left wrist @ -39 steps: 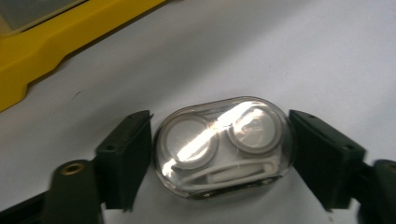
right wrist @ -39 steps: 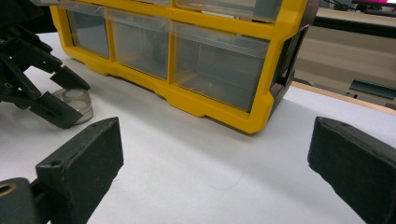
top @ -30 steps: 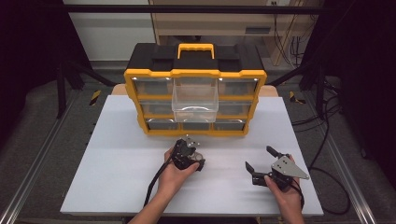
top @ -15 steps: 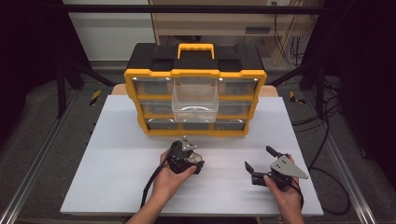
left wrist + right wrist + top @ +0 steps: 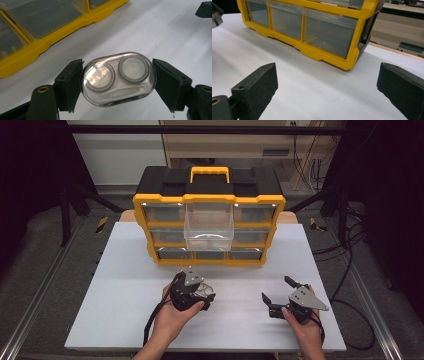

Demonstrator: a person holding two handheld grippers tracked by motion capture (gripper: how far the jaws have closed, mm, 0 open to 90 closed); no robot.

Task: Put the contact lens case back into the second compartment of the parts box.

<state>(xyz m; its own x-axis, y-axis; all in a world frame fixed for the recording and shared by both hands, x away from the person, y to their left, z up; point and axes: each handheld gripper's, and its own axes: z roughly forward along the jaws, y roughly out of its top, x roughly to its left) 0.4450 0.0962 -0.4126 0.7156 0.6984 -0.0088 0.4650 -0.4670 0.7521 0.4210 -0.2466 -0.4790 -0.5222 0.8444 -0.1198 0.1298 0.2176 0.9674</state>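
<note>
While the left gripper (image 5: 200, 292) clamps the clear case (image 5: 204, 291) at lower centre of the high view, the pulled-out drawer (image 5: 209, 226) sits straight above it. In the left gripper view the case (image 5: 117, 78) spans the jaws lengthwise. In the right gripper view, the right gripper (image 5: 327, 90) gapes empty.

Left hand-held gripper (image 5: 200, 292): gripped in the left hand (image 5: 175, 315) near the middle of the tabletop's near edge, jaws clamped on opposite ends of a clear oval case (image 5: 117, 77). Right hand-held gripper (image 5: 280, 290): held in the right hand (image 5: 302, 327) toward the near right corner, jaws spread wide, nothing between them.
</note>
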